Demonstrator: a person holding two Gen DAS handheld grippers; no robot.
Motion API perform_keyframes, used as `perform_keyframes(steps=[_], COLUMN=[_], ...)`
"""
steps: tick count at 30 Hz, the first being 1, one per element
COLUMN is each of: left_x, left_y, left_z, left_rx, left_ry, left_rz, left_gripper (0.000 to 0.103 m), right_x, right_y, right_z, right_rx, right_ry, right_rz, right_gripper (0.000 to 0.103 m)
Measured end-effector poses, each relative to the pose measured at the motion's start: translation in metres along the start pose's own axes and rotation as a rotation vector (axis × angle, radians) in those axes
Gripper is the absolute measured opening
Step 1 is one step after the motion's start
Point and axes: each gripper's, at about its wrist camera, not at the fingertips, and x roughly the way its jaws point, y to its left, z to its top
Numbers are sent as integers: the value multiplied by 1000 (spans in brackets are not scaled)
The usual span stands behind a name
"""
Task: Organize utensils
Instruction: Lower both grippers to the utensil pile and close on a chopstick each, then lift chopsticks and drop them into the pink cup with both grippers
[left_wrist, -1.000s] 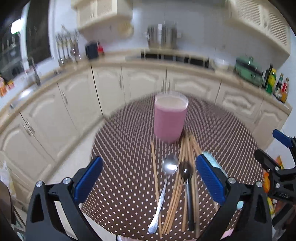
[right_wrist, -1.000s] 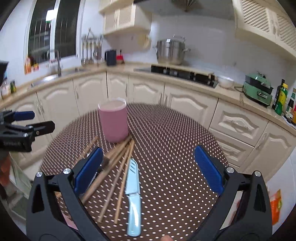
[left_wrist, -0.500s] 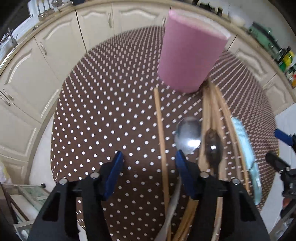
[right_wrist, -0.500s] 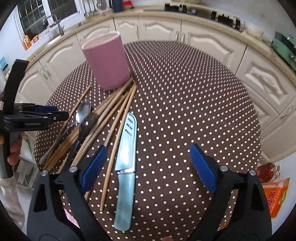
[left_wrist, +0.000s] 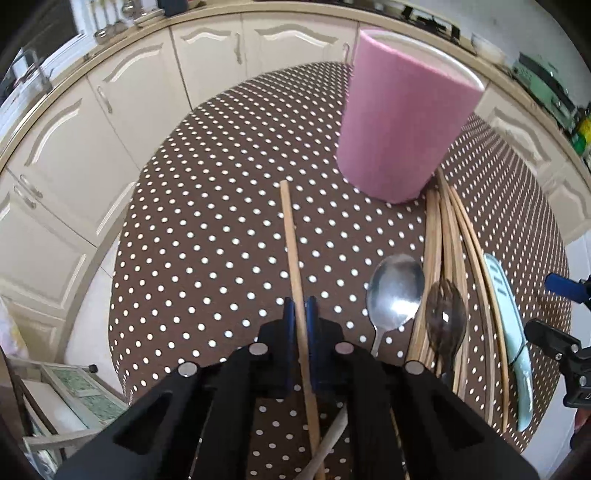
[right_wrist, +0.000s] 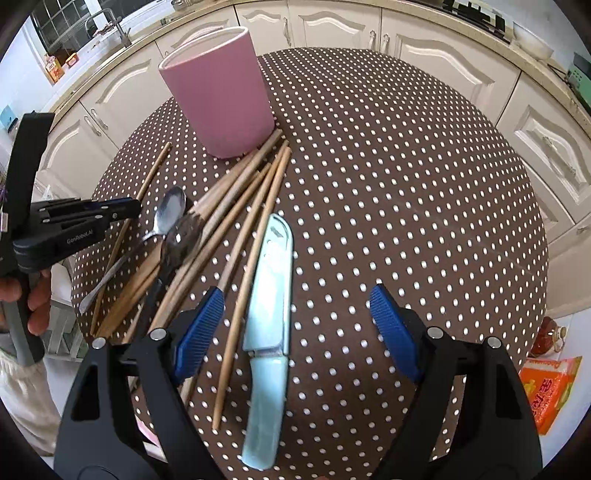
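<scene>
Left gripper (left_wrist: 300, 314) is clamping single wooden chopstick (left_wrist: 291, 243), long axis along fingers; right gripper (right_wrist: 295, 325), closing, unclenched, is straddling pale-blue sheathed knife (right_wrist: 267, 306) lengthwise.

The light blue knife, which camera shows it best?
The right wrist view: the light blue knife lies whole, blade and handle, between the closing right gripper's open jaws. The left wrist view shows the knife only as a distorted sliver at its right edge.
</scene>
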Motion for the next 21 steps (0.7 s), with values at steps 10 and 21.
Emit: perform_keyframes(steps=[10, 21], left_x=[-44, -87], left_y=[17, 17], left_z=[3, 4], left_rx=[-86, -102], left_ry=[-171, -308], left_rz=[-27, -43], left_gripper=[5, 5], right_x=[35, 89], right_y=[1, 35], right_z=[62, 123], right_rx=[76, 70], right_ry=[53, 130], right_rz=[25, -19], right_gripper=[39, 30])
